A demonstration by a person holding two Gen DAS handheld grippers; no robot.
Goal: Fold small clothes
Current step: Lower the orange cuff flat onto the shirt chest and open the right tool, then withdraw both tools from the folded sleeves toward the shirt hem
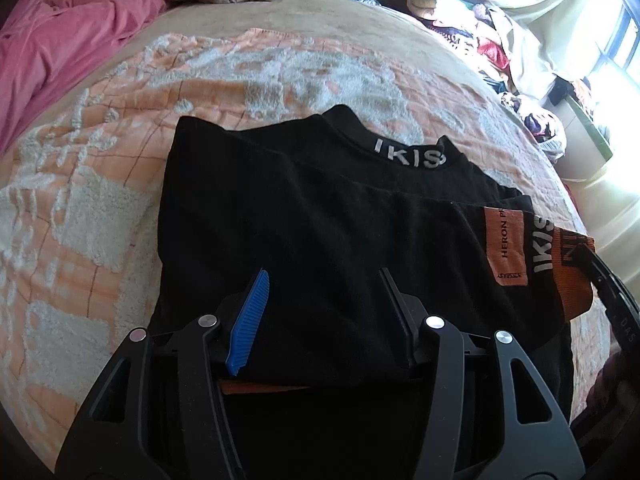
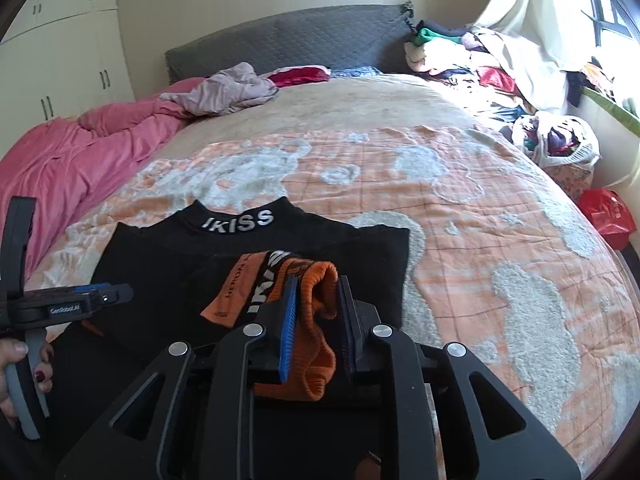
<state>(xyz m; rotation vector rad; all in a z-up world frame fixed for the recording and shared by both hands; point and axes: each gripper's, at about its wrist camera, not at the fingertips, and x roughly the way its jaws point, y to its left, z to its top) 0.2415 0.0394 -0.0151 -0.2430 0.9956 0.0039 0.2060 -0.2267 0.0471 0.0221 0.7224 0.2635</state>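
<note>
A black top (image 1: 320,200) (image 2: 168,264) with white "IKISS" lettering on its collar lies on the bed, partly folded. Its sleeve, with an orange label and an orange ribbed cuff (image 2: 316,336) (image 1: 576,284), is laid across the body. My right gripper (image 2: 318,279) is shut on that cuff, which bunches between the blue pad and the dark one. My left gripper (image 1: 322,276) hovers at the near hem of the top, its jaws half apart, with flat black fabric below the gap and nothing pinched. In the right wrist view the left gripper (image 2: 116,294) appears at the left, held by a hand (image 2: 20,364).
The bed carries an orange-and-white blanket (image 2: 460,220). A pink duvet (image 2: 80,152) lies bunched along the left side, with a mauve garment (image 2: 232,88) by the grey headboard (image 2: 288,44). Heaped clothes (image 2: 480,64) and a red bag (image 2: 608,212) are beside the bed on the right.
</note>
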